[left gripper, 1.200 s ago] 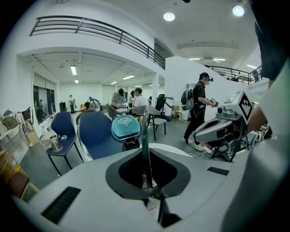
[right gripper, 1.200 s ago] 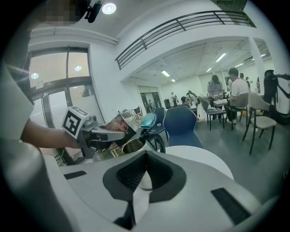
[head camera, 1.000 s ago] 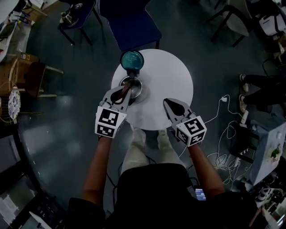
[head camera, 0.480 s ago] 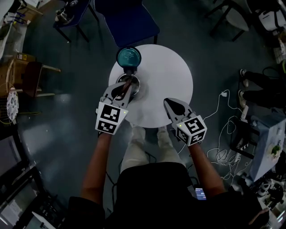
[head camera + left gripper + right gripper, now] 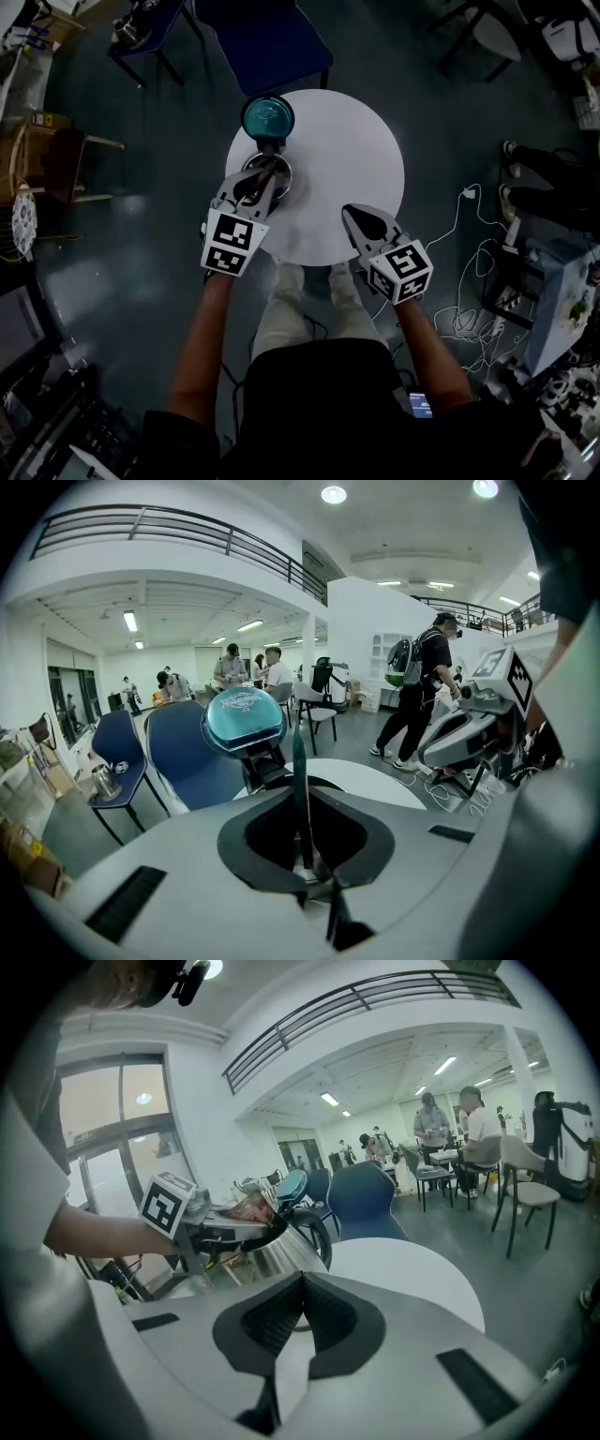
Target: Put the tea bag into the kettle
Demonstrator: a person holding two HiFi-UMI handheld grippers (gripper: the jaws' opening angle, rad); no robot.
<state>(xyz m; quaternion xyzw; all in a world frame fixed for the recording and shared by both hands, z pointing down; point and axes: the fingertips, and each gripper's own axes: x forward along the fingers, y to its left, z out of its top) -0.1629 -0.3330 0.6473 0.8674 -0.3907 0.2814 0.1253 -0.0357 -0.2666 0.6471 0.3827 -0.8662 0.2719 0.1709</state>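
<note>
Tea bag (image 5: pixel 300 789) | pinched in left gripper (image 5: pixel 262 186) above the open kettle (image 5: pixel 281 1255) | right gripper (image 5: pixel 354 217) jaws together, empty | step: drop-in, I think; next, part jaws over the mouth.

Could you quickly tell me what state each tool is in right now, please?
Left tool: closed on the tea bag.
Right tool: closed, empty.

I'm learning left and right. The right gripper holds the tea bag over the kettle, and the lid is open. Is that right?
Not quite. The left gripper holds the tea bag over the kettle; the left gripper view shows it pinched between the jaws. The right gripper is shut and empty. The lid is open, as you said.
</note>
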